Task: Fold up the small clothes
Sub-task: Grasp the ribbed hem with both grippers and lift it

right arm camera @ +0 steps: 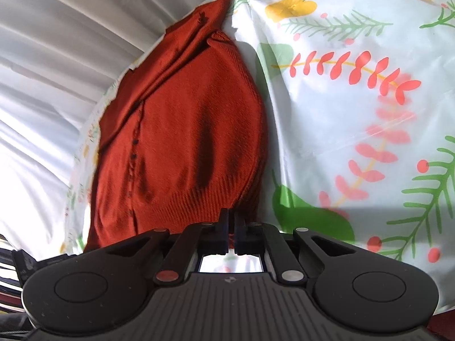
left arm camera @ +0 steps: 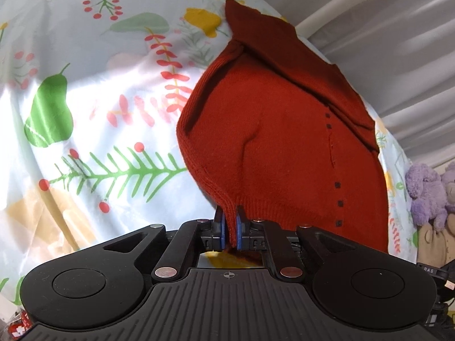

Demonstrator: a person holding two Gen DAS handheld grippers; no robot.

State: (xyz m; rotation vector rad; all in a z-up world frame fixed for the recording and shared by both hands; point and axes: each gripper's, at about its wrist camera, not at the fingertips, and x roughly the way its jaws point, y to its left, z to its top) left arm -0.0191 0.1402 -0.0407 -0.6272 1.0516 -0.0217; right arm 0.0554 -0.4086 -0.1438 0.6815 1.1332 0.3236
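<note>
A small rust-red knit garment (left arm camera: pixel 278 142) with a row of dark buttons lies on a floral-printed sheet (left arm camera: pixel 93 91). My left gripper (left arm camera: pixel 229 216) is shut on its ribbed hem corner. The same garment (right arm camera: pixel 182 130) fills the middle of the right wrist view, its far part folded over in creases. My right gripper (right arm camera: pixel 231 221) is shut on the other hem corner, with red fabric between the pads. The near hem is lifted off the sheet (right arm camera: pixel 355 113) at both pinched corners.
White curtain folds (left arm camera: pixel 398 42) hang beyond the far edge of the sheet and also show in the right wrist view (right arm camera: pixel 57 56). Purple and beige plush toys (left arm camera: pixel 429 199) sit to the right of the surface. Dark clutter (right arm camera: pixel 17 258) lies at the near left.
</note>
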